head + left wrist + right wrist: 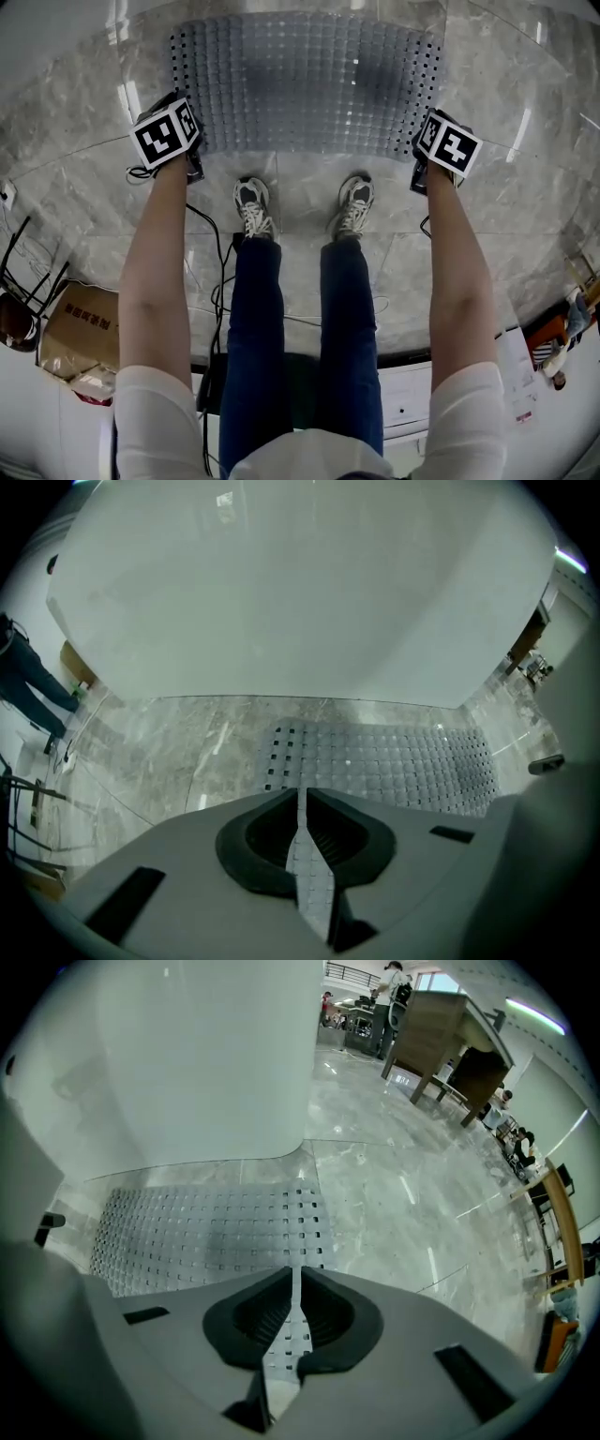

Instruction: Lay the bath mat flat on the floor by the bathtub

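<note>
On the grey marble floor [84, 122], shoes [253, 206] and a cardboard box [82, 323] come nearest. Beyond them, the left gripper [302, 803] and right gripper [296, 1288] each have their jaws clamped on a near corner of the bath mat [305, 80], spread beside the white bathtub [300, 592]. Only the right gripper view shows distant desks [441, 1035].

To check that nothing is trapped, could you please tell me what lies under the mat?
Grey marble floor shows through the mat, dimmed by its grid. Its near corners are pinched in the left tongs and right tongs. Small debris underneath could not be made out.
</note>
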Demonstrator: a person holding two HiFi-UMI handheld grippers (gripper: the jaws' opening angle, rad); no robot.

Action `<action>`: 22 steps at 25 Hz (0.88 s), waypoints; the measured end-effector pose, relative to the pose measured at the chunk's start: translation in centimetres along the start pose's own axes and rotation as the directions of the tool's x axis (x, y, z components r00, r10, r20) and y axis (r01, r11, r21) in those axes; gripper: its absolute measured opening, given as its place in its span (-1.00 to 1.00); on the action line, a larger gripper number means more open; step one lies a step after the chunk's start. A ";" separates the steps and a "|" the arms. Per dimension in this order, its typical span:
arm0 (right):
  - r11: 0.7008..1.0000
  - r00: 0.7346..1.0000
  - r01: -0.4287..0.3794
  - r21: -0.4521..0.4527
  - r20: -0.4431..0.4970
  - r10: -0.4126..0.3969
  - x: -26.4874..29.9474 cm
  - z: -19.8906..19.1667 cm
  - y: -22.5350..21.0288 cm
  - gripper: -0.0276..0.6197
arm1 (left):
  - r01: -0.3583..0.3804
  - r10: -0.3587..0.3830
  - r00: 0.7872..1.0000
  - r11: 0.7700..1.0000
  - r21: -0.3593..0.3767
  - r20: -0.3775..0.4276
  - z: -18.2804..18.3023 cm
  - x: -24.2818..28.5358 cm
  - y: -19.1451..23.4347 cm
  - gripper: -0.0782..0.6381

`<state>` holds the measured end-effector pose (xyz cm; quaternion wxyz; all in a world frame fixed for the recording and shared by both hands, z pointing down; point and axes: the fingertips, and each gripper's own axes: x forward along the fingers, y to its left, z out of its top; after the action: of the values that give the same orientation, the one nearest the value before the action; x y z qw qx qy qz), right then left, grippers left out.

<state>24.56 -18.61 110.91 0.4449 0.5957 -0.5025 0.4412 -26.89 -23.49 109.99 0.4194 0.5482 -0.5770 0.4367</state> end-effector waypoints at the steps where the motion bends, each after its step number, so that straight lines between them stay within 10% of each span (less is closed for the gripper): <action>1: 1.000 1.000 -0.009 0.010 0.007 0.009 -0.4 0.2 0.1 -0.76 | 0.013 -0.013 1.000 1.000 0.000 0.000 0.2 -0.4 -0.3 -0.63; 22: 0.991 0.987 -0.134 -0.023 0.088 0.136 -14.5 4.3 3.7 -0.82 | 0.099 -0.099 0.995 0.995 -0.011 0.023 2.5 -13.4 -3.2 -0.66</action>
<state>19.68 -20.16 96.22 0.3960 0.5756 -0.5649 0.4390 -23.05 -22.37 96.53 0.4372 0.5787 -0.5563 0.4056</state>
